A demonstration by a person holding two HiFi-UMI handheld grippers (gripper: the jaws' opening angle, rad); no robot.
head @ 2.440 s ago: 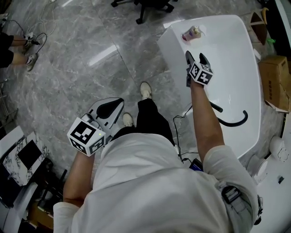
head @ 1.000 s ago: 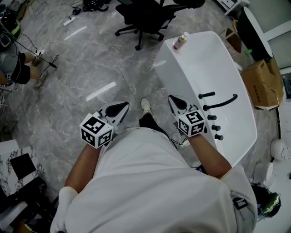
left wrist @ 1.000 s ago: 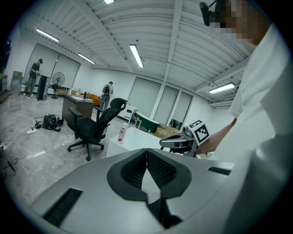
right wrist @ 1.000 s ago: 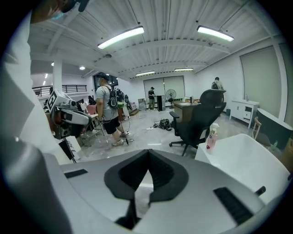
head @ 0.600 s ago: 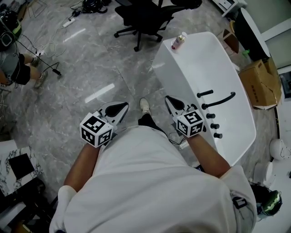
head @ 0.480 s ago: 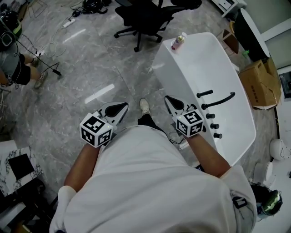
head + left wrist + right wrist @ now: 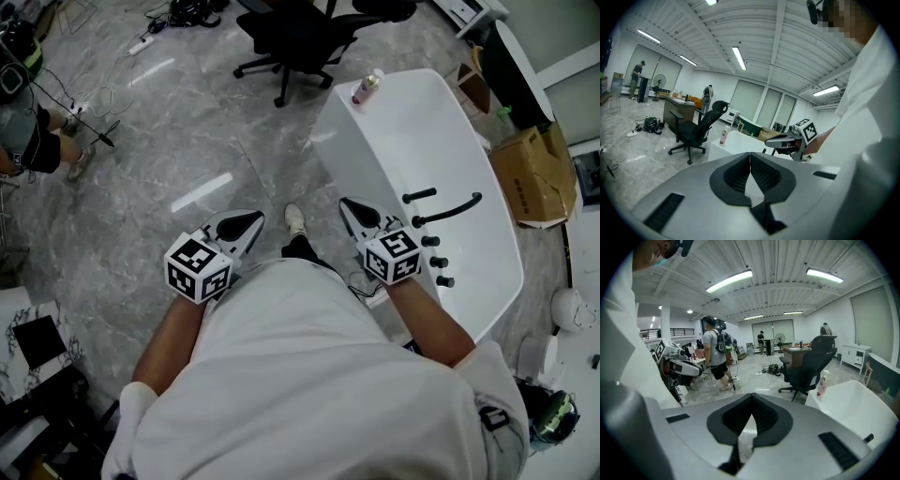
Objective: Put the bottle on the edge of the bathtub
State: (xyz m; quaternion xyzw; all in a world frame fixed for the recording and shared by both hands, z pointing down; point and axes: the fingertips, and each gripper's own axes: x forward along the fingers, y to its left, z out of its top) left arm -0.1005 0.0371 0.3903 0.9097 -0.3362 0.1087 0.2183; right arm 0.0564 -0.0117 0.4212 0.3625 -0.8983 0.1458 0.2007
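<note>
Standing on the bathtub's (image 7: 330, 120) far corner rim, the bottle (image 7: 367, 87) is looking light, probably slick, best pinched mid-body, while the left gripper (image 7: 249, 219) and right gripper (image 7: 350, 208) are hanging closed, empty.

1. Seen from above, the person bends both elbows and holds both arms forward at about waist height, a gripper in each hand.
2. The left forearm (image 7: 167, 342) is bare. The left gripper (image 7: 251, 218) points forward and slightly down, its jaws pressed together with nothing between them.
3. The right forearm (image 7: 433, 330) is also bare. The right gripper (image 7: 349, 205) points the same way, jaws closed and empty.
4. The grippers sit side by side, well apart.
</note>
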